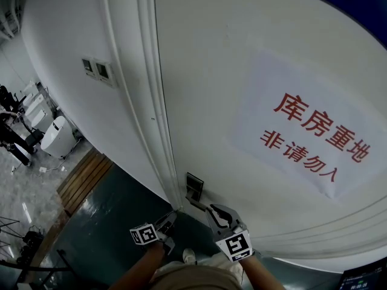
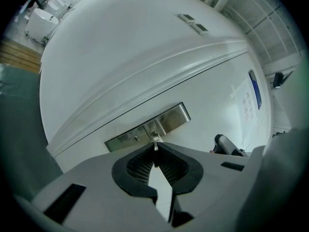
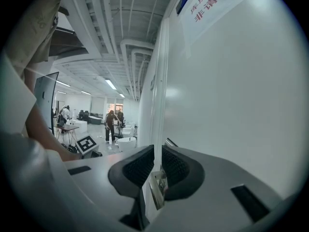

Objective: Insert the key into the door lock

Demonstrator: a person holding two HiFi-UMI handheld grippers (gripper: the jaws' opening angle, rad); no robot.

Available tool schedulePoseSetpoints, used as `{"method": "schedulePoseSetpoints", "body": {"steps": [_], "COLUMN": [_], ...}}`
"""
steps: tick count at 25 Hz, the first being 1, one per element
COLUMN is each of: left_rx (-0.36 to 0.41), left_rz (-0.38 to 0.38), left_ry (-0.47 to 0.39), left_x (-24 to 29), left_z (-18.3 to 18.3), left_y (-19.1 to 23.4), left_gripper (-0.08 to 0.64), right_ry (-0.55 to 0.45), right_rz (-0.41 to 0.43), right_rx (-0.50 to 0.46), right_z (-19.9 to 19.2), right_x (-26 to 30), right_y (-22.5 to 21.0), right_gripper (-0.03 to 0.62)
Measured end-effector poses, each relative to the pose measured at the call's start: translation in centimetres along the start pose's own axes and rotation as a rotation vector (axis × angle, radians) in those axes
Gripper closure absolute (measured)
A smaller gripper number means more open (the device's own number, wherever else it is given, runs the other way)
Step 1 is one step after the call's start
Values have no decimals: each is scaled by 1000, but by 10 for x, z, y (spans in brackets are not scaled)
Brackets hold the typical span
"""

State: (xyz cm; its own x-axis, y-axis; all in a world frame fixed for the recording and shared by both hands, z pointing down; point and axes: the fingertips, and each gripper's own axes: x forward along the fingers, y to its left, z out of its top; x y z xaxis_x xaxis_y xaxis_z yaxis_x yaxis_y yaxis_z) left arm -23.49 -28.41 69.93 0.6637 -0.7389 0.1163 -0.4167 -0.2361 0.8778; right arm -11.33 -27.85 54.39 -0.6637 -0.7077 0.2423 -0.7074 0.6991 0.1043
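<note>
Key point(image 2: 155, 145) sits pinched at the very tips of the left gripper point(image 2: 155, 151), whose jaws are pressed together on it. Its metal end is just ahead of them at the lock plate point(image 2: 174, 120). Right gripper point(image 3: 155, 154) jaws clamp the door handle point(image 3: 158, 187) between their pads.

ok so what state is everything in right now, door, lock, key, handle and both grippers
door: closed against its frame
lock plate: no key in it, it seems
key: clamped, tip sticking out close to lock plate
left gripper: shut on key
door handle: gripped, it seems
right gripper: shut on door handle
sign: stuck flat on door
</note>
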Motion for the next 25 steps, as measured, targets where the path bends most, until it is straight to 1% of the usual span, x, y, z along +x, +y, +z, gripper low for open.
{"method": "schedulePoseSetpoints", "body": {"steps": [5,9,12,16,25], "left_rx": [-94,-145,-173,-228,-284], "left_rz": [-7,-13,-19,-22,-13], "left_ry": [-10,-28,-42,-72,-100], "left_x": [6,10,15,19,26], "left_z": [-9,-12,-11,-11,-14], "left_y": [12,19,23,31,41], "left_gripper": [526,526,526,526,526], "right_ry": [25,26,-4,2,26], "right_rz": [-5,1,8,20,34], "right_rx": [0,-1,-8,-14,-14], "right_z": [-7,-9,-4,-6,-14], "right_x": [-3,-1,2,3,2], "right_y": [-2,-2,-2,-1,-7], "right_gripper": [560,560,560,560,560]}}
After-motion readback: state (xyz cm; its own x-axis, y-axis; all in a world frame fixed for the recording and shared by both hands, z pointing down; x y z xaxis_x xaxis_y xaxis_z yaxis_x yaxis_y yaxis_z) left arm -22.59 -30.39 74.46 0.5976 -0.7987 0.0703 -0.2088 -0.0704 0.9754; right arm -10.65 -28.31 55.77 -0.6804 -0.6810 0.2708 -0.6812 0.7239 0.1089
